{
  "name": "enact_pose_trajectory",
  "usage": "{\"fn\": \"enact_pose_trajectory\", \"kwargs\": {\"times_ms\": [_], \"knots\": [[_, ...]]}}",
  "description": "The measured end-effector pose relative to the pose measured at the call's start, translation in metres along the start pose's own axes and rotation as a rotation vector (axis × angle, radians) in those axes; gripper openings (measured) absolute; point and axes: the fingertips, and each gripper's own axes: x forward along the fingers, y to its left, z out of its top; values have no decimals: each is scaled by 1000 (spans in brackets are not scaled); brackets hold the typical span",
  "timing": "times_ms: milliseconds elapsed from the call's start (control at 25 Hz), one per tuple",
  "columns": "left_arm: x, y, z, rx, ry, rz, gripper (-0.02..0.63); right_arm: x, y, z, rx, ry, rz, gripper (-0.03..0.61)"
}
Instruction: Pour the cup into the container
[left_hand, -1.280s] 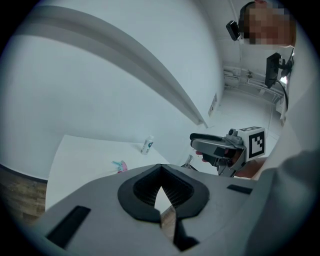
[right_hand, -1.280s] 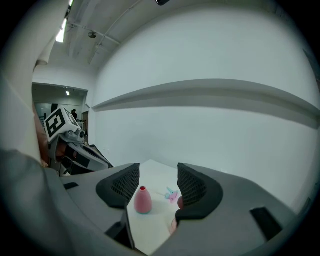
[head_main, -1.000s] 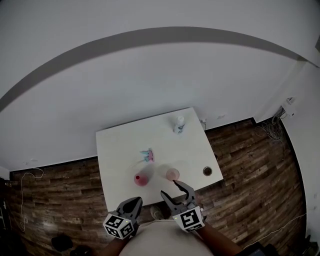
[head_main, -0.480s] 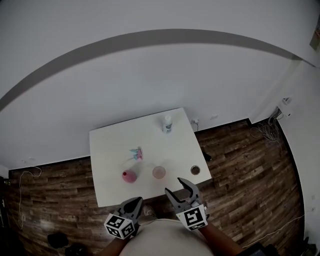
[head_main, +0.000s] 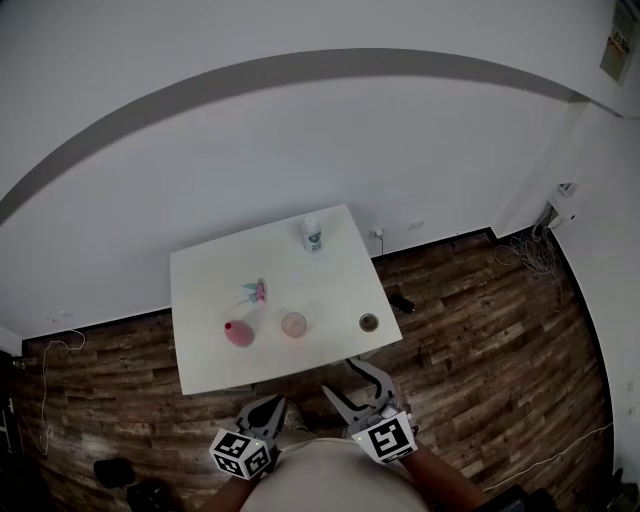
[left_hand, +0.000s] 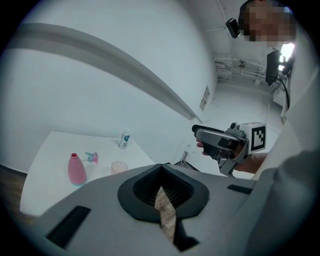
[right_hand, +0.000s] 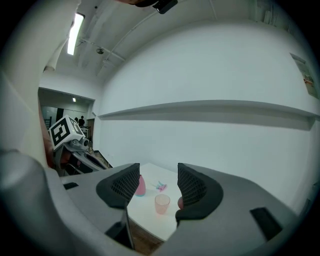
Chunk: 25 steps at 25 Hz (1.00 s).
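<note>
A translucent pink cup stands upright near the front of a white table. Left of it is a pink bottle. A small dark round container sits near the table's front right corner. My left gripper is shut and empty, held over the wooden floor short of the table. My right gripper is open with nothing between its jaws, also short of the table's front edge. It faces the cup from a distance.
A small pink and teal spray head lies behind the cup. A white bottle stands at the table's far edge by the white wall. Dark wooden floor surrounds the table, with cables at the right wall.
The table now lies farther from both grippers and has shifted up and left in the head view. More floor shows between the right gripper and the table's edge. Both jaws stand as before.
</note>
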Motion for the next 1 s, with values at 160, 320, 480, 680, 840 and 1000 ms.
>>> {"fn": "enact_pose_trajectory", "kwargs": {"times_ms": [160, 320, 480, 680, 840, 1000], "knots": [[-9, -36, -25, 0, 2, 21, 9, -38, 4, -10, 7, 1, 9, 243], [-19, -66, -48, -13, -6, 56, 9, -72, 12, -18, 7, 3, 28, 242], [-28, -93, -69, -25, -24, 92, 9, -104, 21, -25, -6, 4, 46, 242], [-35, -119, -89, -34, -36, 124, 9, -137, 30, -34, -4, -2, 60, 244], [-43, -138, -102, -25, -33, 136, 9, -158, 37, -44, 6, 2, 66, 242], [-57, -141, -110, -26, -24, 169, 9, -170, 40, -58, 31, 12, 58, 243]]}}
